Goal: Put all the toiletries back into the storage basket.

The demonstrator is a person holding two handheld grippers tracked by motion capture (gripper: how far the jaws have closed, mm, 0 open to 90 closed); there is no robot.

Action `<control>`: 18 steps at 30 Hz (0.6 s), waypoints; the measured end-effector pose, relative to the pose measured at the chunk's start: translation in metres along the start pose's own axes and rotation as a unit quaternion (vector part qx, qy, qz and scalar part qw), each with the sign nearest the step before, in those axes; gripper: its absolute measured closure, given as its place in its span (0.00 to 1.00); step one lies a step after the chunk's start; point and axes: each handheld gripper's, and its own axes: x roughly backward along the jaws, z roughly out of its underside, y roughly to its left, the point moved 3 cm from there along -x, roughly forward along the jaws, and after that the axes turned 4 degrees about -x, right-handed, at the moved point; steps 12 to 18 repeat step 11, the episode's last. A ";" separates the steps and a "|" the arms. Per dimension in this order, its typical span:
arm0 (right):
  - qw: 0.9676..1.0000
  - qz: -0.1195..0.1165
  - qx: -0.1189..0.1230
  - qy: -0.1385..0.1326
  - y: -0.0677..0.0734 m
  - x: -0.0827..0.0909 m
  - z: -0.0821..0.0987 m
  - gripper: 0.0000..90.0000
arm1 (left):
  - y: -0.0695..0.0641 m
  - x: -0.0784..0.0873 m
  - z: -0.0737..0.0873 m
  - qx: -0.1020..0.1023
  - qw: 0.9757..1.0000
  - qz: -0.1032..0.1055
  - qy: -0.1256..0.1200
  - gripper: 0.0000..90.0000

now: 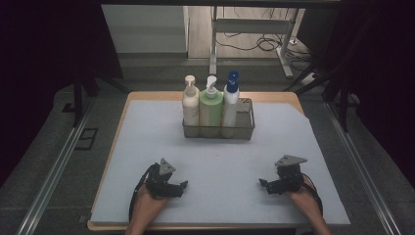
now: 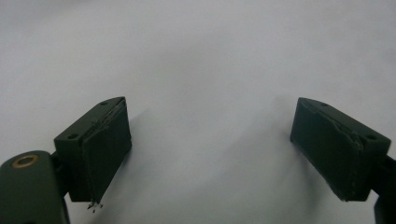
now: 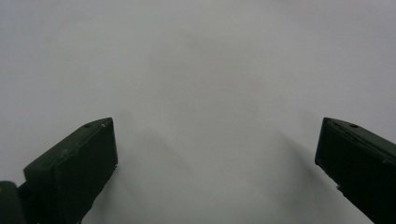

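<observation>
Both the left gripper (image 1: pixel 183 185) and right gripper (image 1: pixel 263 183) rest wide open and empty, well apart from three bottles (image 1: pixel 211 105) packed touching in the basket (image 1: pixel 244 131); lifting one risks toppling its neighbours.

Lab rig: dark curtains (image 1: pixel 44 49), floor rails (image 1: pixel 54 171), loose cables (image 1: pixel 264 44).

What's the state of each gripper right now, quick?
Left gripper: open, jaws wide apart over the pale grey table mat, holding nothing.
Right gripper: open, jaws wide apart, holding nothing.
</observation>
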 end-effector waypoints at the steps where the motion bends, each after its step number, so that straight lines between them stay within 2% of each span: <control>1: 1.000 -0.003 -0.007 -0.006 -0.001 0.000 0.001 0.00 | 0.000 0.000 0.000 0.000 1.000 0.000 0.000 0.13; 18: 1.000 -0.008 -0.011 -0.003 -0.001 0.000 0.003 0.00 | 0.000 0.000 0.000 0.000 1.000 0.000 0.001 0.13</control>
